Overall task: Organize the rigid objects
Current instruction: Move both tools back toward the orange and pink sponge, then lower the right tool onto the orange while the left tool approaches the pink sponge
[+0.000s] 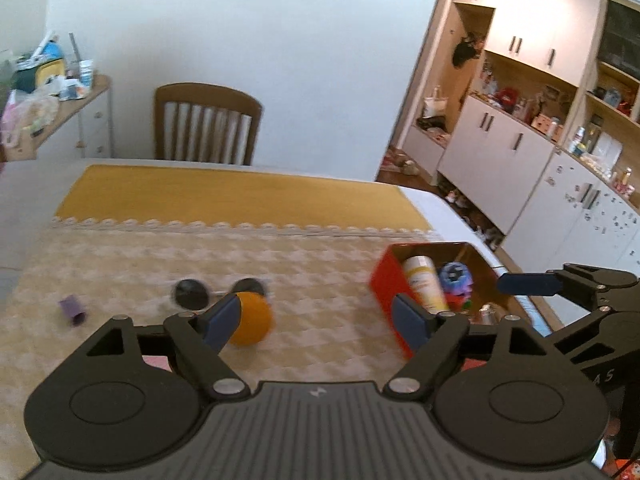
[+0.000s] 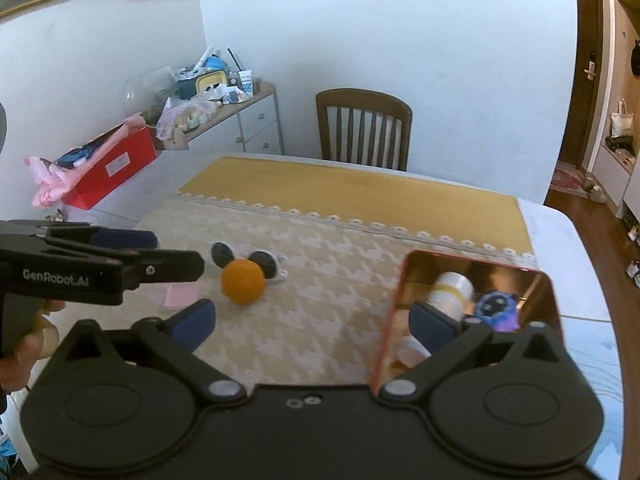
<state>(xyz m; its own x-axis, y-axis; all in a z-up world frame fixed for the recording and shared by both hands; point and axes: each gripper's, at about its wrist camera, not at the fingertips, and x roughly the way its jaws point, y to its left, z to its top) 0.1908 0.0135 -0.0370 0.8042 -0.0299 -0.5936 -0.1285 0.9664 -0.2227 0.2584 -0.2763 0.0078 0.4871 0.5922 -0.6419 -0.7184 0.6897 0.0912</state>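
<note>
An orange ball [image 1: 250, 319] [image 2: 243, 282] lies on the patterned tablecloth, just in front of white-framed sunglasses [image 1: 192, 293] [image 2: 256, 260]. A red tin box [image 1: 386, 296] [image 2: 390, 312] at the right holds a white-and-yellow bottle [image 1: 425, 282] [image 2: 454, 290] and a blue-purple toy [image 1: 455, 276] [image 2: 496, 310]. A small purple object [image 1: 72, 310] lies at the left. My left gripper [image 1: 316, 320] is open and empty above the cloth, its left finger by the ball. My right gripper [image 2: 314, 322] is open and empty, its right finger over the box.
A pink pad [image 2: 181, 295] lies on the cloth left of the ball. A wooden chair [image 1: 208, 126] [image 2: 364, 130] stands at the table's far edge. A cluttered sideboard [image 2: 224, 108] is at the left, cabinets [image 1: 520, 120] at the right.
</note>
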